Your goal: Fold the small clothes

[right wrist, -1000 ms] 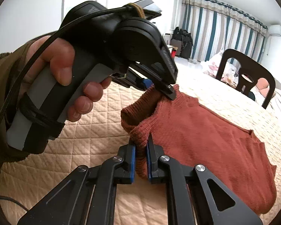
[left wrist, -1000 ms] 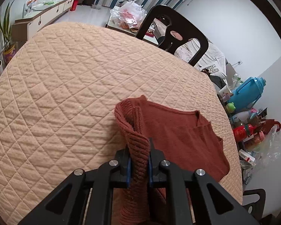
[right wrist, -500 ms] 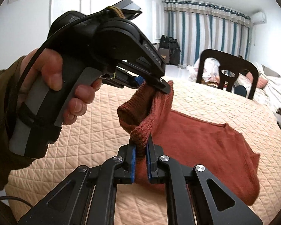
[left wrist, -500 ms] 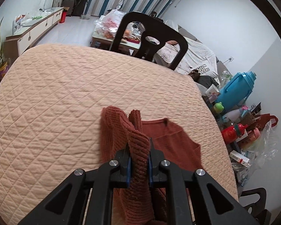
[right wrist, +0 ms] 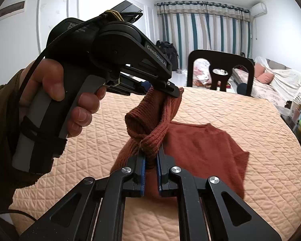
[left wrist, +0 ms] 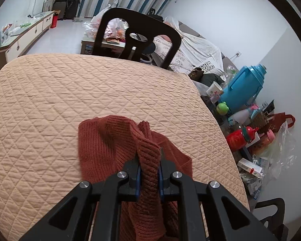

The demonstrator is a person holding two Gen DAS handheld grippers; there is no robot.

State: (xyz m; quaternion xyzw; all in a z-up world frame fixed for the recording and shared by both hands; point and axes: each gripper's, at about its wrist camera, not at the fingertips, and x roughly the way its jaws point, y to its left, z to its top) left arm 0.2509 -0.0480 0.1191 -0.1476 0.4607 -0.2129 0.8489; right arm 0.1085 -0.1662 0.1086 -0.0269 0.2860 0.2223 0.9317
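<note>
Right wrist view: both tongs, left tongs [right wrist: 175,91] & right tongs [right wrist: 150,158], clamped on sweater [right wrist: 206,148] hem; rest lies ahead on worktop [right wrist: 240,110], so fold goes fwd.

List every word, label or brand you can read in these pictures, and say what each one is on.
"GenRoboAI": side of the black handheld left gripper.
White print on that gripper's rear housing: too blurred to read.
Inverted dark print on the white cloth cover: unreadable.
Small cartons on the floor: too small.
</note>
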